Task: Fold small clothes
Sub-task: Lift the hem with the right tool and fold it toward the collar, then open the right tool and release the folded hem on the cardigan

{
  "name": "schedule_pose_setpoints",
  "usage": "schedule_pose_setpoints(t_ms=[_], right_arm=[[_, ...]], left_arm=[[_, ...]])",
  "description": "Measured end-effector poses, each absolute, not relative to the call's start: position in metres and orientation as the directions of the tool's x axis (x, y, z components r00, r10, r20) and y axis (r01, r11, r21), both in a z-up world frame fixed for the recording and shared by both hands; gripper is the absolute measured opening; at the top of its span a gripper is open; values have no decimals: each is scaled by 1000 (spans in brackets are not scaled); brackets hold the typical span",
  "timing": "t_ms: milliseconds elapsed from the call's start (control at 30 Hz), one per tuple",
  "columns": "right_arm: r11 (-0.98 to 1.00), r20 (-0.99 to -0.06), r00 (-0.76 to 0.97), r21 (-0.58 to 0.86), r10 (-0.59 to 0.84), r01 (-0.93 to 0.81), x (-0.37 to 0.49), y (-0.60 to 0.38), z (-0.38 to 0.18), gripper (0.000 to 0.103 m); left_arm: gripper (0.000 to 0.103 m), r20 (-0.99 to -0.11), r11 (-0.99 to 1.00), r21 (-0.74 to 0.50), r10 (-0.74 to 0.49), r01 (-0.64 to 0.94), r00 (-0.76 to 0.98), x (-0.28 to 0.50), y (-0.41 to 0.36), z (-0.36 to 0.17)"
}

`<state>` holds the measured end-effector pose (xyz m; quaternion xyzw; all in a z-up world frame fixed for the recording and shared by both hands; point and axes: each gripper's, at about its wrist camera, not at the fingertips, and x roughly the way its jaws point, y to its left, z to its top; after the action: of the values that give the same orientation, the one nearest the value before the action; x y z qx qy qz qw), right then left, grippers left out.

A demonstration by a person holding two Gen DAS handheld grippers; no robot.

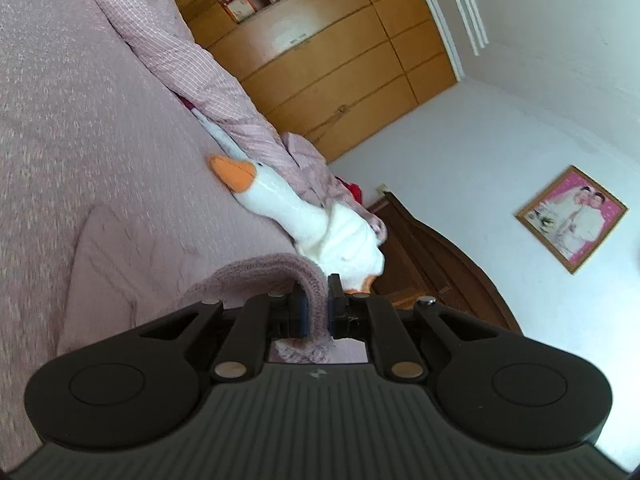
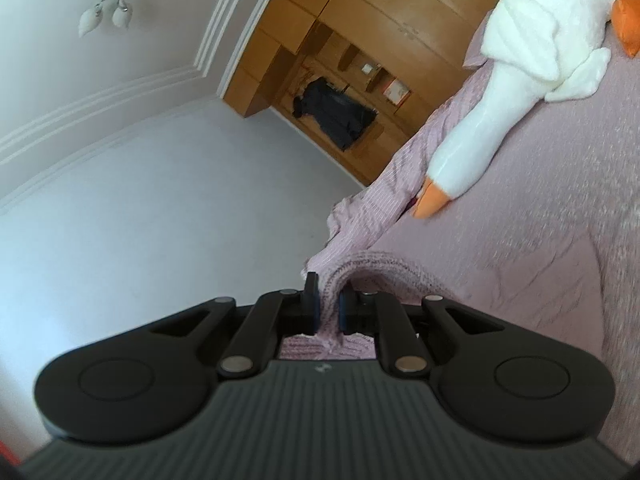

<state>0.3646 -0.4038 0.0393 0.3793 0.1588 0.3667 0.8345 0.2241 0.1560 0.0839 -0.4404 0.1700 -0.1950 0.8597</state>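
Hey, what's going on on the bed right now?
Someone is folding a small pink knit garment on the pink bedspread. Each handheld claw, left claw and right claw, is shut on an edge of it, lifted clear of the bed. A white plush goose lies beyond, beside a rumpled quilt.

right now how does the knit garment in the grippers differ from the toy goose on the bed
The knit garment is dusty pink with a ribbed texture; the toy goose is smooth white plush with an orange beak. The garment is lifted, pinched in the left gripper and the right gripper; the goose lies untouched on the bedspread, beside a rumpled checked quilt. Both are soft.
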Motion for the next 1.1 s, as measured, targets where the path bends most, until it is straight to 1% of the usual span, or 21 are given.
schedule_pose_setpoints(t_ms=[167,267,367,533,600,733,833,867,933,967,1000,1033,1067,1100], right_arm=[[484,3,716,735,698,-475,406,-406,39,12],[501,-2,736,733,677,-460,430,-405,31,12],[519,-31,751,741,660,-426,452,-404,13,12],[567,-131,752,742,646,-357,476,-398,-24,12],[578,-156,747,740,647,-346,478,-396,-38,12],[577,-176,741,748,648,-328,477,-396,-56,12],[574,-186,743,759,643,-308,478,-398,-63,14],[569,-187,742,766,643,-301,478,-399,-63,14],[543,-169,732,781,660,-309,477,-404,-63,15],[541,-167,730,780,663,-313,475,-405,-61,19],[542,-160,732,777,662,-320,473,-407,-59,35],[538,-145,738,776,658,-327,469,-410,-58,48],[531,-129,746,780,653,-331,465,-412,-57,76],[527,-116,758,784,642,-327,461,-415,-55,88]], left_arm=[[9,-103,549,-812,-466,196,879,272,166,84],[9,-103,565,-801,-453,196,885,297,169,74],[9,-122,562,-810,-438,165,891,324,175,49],[9,-185,570,-815,-424,103,887,353,181,5],[9,-203,581,-808,-425,95,882,360,181,-8],[9,-226,598,-798,-420,81,879,367,182,-27],[10,-266,626,-779,-385,39,884,371,183,-34],[11,-270,628,-777,-390,40,880,372,185,-34],[21,-248,616,-785,-412,67,876,367,186,-33],[41,-238,619,-782,-410,77,880,363,186,-30],[68,-229,631,-771,-398,84,888,358,186,-25],[79,-210,643,-760,-383,96,899,352,186,-21],[91,-193,651,-751,-370,105,909,346,185,-17],[94,-181,660,-743,-357,110,916,342,186,-14]])
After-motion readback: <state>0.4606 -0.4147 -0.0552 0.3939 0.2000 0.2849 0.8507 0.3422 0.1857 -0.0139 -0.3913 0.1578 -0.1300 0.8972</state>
